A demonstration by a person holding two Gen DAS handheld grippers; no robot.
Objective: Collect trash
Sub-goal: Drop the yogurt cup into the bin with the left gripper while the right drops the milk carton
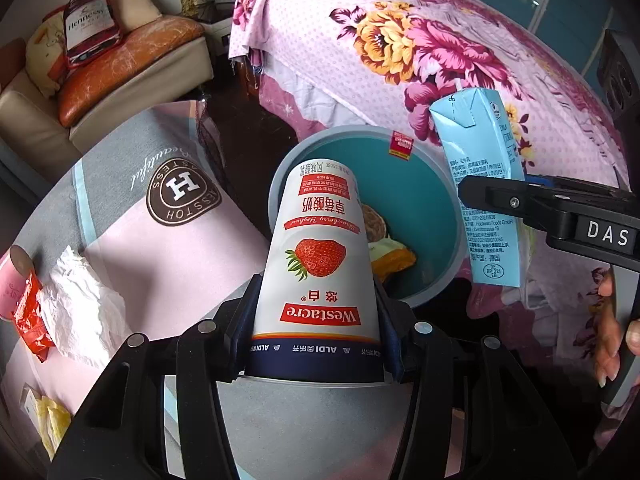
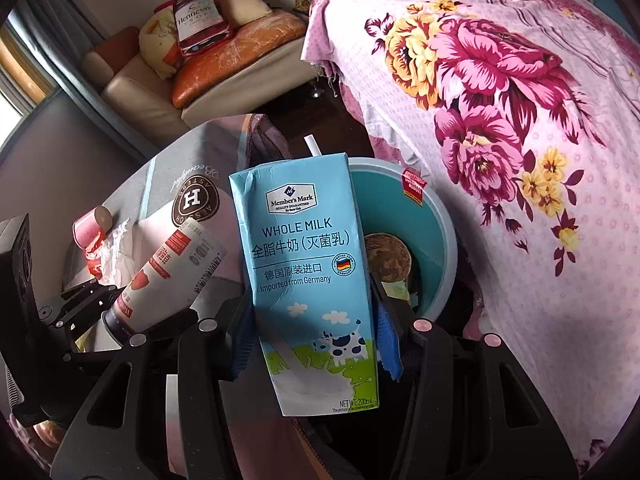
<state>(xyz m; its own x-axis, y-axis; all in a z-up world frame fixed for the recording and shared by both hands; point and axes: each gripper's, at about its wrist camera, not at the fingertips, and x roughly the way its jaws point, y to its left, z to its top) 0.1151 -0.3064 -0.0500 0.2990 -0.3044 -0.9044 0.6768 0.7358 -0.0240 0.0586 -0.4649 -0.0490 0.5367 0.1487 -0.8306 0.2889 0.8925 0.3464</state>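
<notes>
My left gripper [image 1: 316, 320] is shut on a white strawberry yoghurt cup [image 1: 320, 248], held upside down with its base over the near rim of a teal bin [image 1: 448, 200]. To the right, my right gripper [image 1: 494, 200] is shut on a light blue whole-milk carton [image 1: 484, 168] with a straw, held beside the bin's right rim. In the right wrist view the milk carton [image 2: 304, 264] stands upright between the blue pads of the right gripper [image 2: 316, 320], in front of the bin [image 2: 440, 240]. The yoghurt cup [image 2: 168, 276] in the left gripper [image 2: 120, 312] is at its left. Brown and yellow trash lies in the bin.
On the cloth-covered table [image 1: 160, 264] at the left lie a crumpled white tissue [image 1: 80, 304], a red wrapper [image 1: 30, 316], a pink cup [image 1: 12, 280] and a yellow wrapper [image 1: 52, 420]. A floral bed cover [image 1: 440, 52] rises behind the bin. A sofa [image 1: 120, 76] stands far left.
</notes>
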